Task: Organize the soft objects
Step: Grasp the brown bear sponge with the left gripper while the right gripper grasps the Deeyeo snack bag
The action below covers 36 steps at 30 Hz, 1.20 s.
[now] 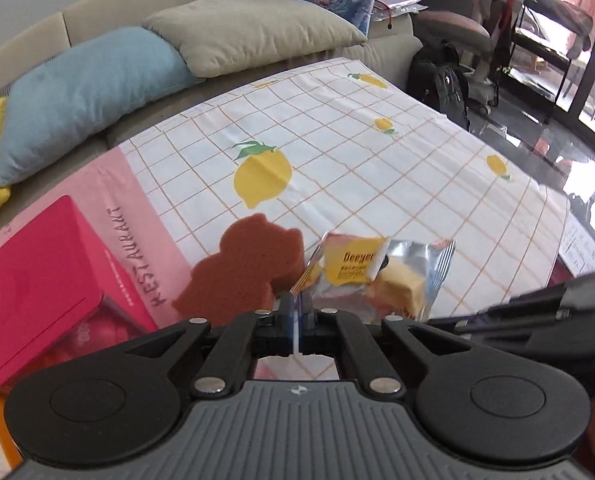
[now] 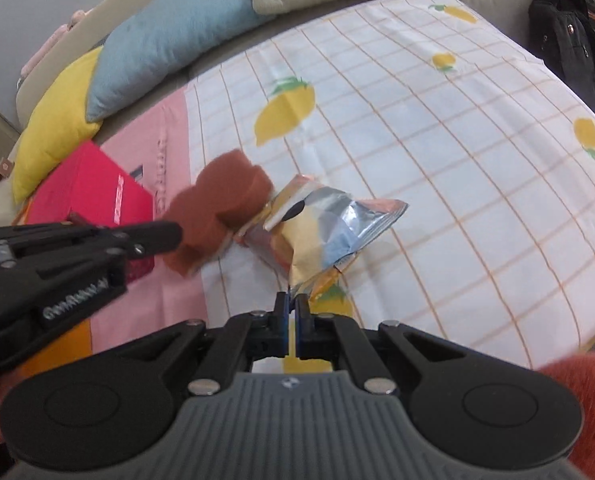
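The brown bear-shaped foam sponge [image 1: 243, 268] lay flat on the table's lemon-print checked cloth [image 1: 377, 168], near the viewer and just left of the silver-and-yellow foil snack packet [image 1: 381, 276], whose left corner touched or slightly overlapped the sponge's edge. Further left sat the flat magenta box [image 1: 41, 296], on the pink part of the cloth; from these views it could not be told whether it was open to take anything.

The left gripper [image 1: 296, 308] had its fingers drawn almost together just short of the gap between sponge and packet; a thin pale strip showed between them, but what it was, and whether it was truly pinched, could not be told. The right gripper [image 2: 292, 308] had its fingers narrowed at the packet's near crimped corner, seemingly pinching it, since the packet looked lifted and crumpled there.

As a judgement, the sorting was at an early stage: nothing appeared put away, the sponge still rested on the cloth and the packet was only being taken up.
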Tool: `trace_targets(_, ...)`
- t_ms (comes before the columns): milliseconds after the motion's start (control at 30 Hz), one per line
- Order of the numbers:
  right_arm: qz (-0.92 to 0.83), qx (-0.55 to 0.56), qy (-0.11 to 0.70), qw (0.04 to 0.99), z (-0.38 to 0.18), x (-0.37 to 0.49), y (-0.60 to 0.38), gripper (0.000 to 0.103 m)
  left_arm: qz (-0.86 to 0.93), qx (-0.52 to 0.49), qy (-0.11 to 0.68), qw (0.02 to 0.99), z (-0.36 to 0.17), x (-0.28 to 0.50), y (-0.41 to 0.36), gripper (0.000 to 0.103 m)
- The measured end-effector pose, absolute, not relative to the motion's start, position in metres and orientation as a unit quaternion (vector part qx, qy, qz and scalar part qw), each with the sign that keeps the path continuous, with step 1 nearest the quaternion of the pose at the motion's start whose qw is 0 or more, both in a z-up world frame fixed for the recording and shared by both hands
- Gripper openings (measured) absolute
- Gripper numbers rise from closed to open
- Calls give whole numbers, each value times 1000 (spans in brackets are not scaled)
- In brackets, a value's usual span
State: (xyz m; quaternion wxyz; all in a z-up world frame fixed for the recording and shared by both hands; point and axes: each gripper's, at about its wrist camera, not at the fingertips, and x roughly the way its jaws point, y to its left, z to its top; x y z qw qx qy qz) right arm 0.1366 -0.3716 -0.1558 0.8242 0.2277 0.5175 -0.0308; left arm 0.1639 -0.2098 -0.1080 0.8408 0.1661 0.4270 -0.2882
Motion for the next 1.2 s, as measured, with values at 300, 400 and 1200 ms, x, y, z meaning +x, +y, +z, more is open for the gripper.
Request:
trace_targets(300, -8, 193, 489, 851, -147, 127, -376, 42, -290, 241, 392, 839, -103, 166, -201, 68)
trace_targets(400, 11, 148, 472, 869, -152, 140, -370, 53, -303, 269, 391, 826, -107, 177, -208, 73)
trace_targets(1200, 1, 74, 498, 864, -197, 190, -360, 85, -313, 461, 338, 758, -191, 186, -245, 80)
